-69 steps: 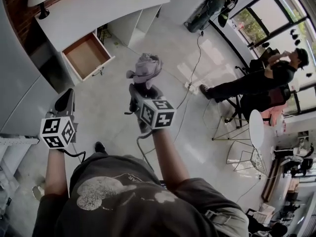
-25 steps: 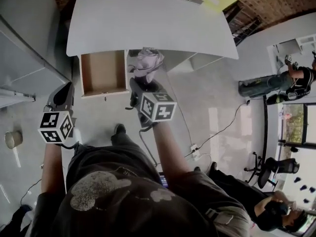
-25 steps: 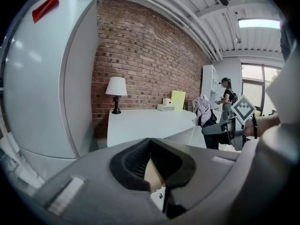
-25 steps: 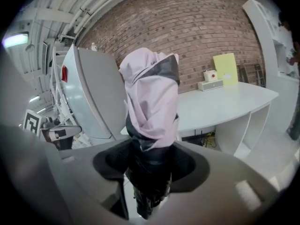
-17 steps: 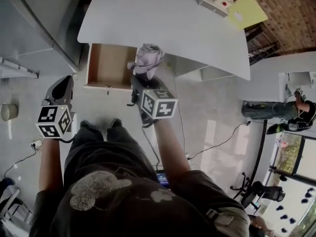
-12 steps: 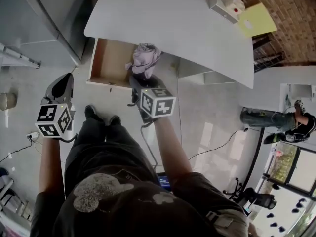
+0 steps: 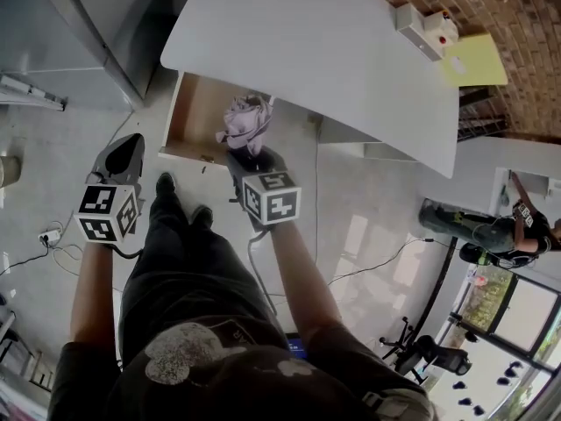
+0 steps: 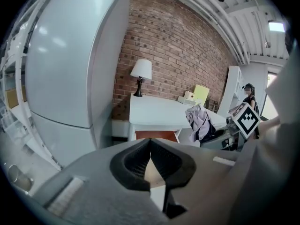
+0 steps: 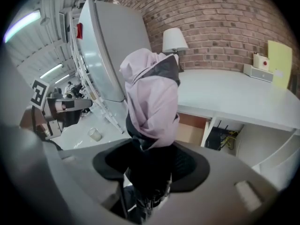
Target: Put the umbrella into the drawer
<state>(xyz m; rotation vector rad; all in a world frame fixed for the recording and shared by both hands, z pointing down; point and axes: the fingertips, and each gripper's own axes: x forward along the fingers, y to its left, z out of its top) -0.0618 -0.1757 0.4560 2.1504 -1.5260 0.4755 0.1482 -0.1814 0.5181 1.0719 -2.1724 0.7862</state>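
The umbrella (image 7: 245, 119) is a folded lilac-and-dark bundle, and my right gripper (image 7: 252, 154) is shut on its lower end. It stands upright out of the jaws in the right gripper view, as umbrella (image 9: 152, 97) above right gripper (image 9: 150, 149). In the head view it hangs over the right front corner of the open wooden drawer (image 7: 203, 112) under the white desk (image 7: 307, 42). The drawer (image 9: 192, 130) shows behind it. My left gripper (image 7: 131, 143) is shut and empty, left of the drawer. From the left gripper (image 8: 150, 139) view, the drawer (image 8: 157, 135) and umbrella (image 8: 199, 121) lie ahead.
A tall grey cabinet (image 8: 70, 78) stands left of the desk. A lamp (image 8: 141, 71), a white box (image 7: 425, 26) and a yellow sheet (image 7: 473, 60) are on the desk. A cup (image 9: 94, 134) and cables (image 7: 48, 239) lie on the floor. A person (image 7: 478, 231) stands at the right.
The desk and drawer have come nearer and swung round in the view. Both grippers have sunk, and the umbrella has moved over the drawer's right front corner. The grip is unchanged.
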